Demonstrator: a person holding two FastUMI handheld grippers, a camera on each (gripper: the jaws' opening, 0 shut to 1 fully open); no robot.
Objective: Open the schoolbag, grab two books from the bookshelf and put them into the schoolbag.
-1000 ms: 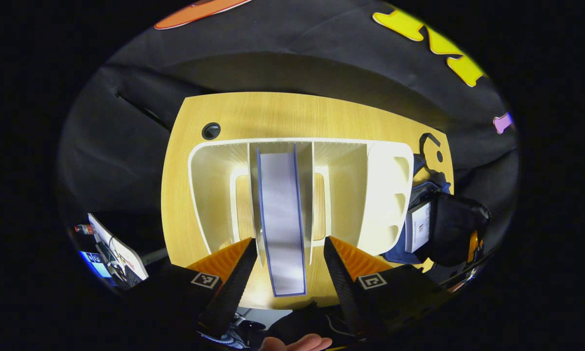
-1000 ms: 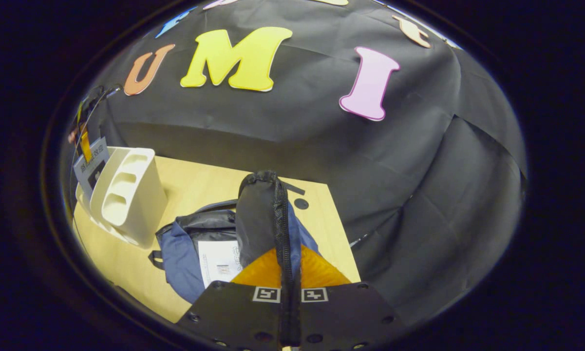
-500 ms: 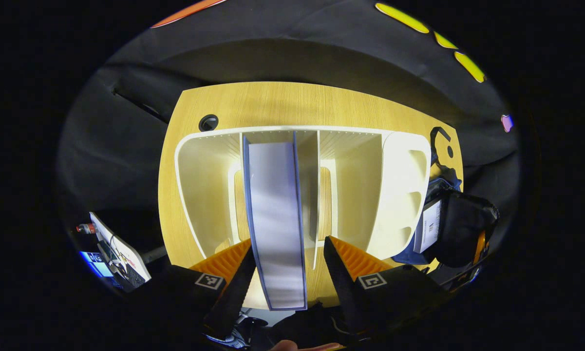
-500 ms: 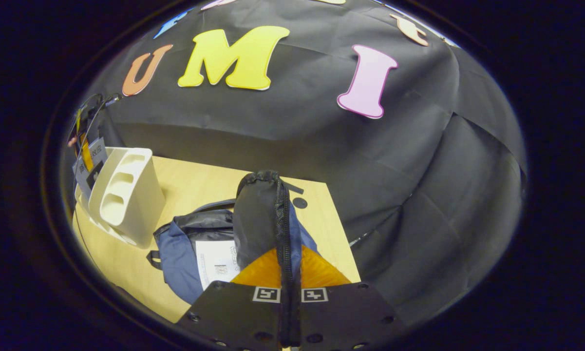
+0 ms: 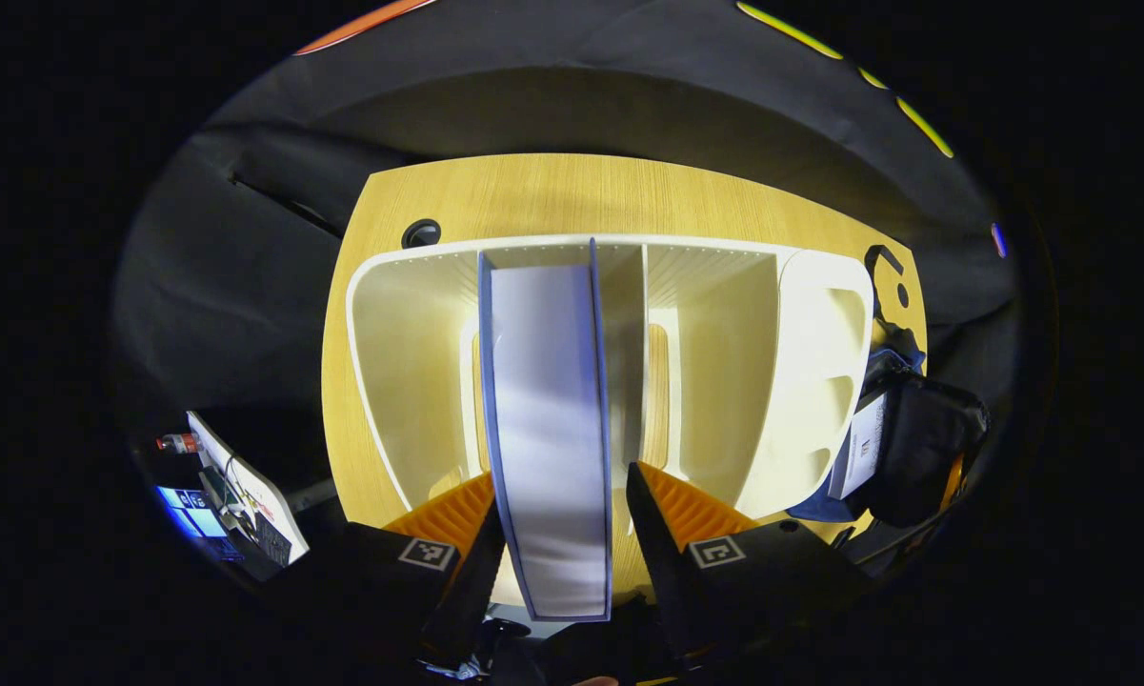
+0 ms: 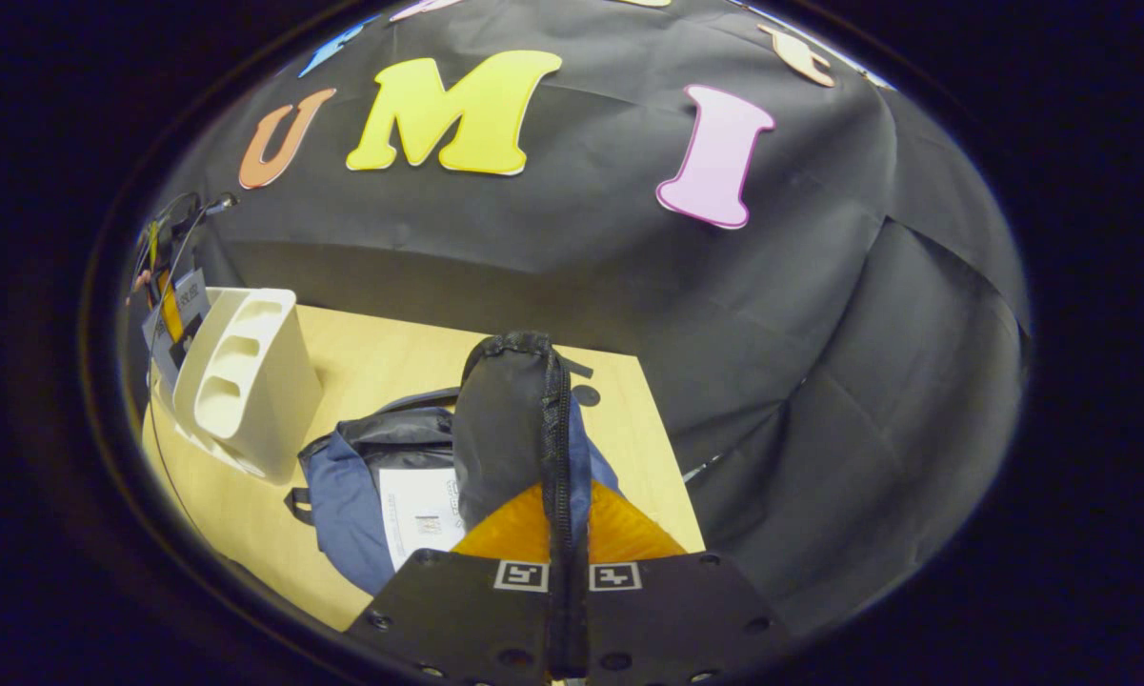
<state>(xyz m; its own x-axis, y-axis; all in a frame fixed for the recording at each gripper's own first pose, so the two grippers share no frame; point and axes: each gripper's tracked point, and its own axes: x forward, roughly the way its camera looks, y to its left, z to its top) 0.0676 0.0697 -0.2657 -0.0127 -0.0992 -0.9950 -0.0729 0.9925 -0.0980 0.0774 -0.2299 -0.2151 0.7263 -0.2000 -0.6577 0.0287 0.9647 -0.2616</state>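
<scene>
Jaws of the left gripper (image 5: 557, 519) stand apart, straddling the near edge of an upright blue-covered book (image 5: 548, 429), whose long axis runs straight ahead into the cream plastic bookshelf (image 5: 819, 381) on the wooden desk (image 5: 533, 195). Right gripper (image 6: 569, 534) is clamped on the blue-and-black fabric schoolbag's flap (image 6: 510, 419), propping it open.

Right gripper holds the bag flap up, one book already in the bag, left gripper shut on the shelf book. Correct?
Not quite: the left gripper is open, its fingers either side of the book with gaps, per the left gripper view. The rest holds: right gripper pinches the flap.
</scene>
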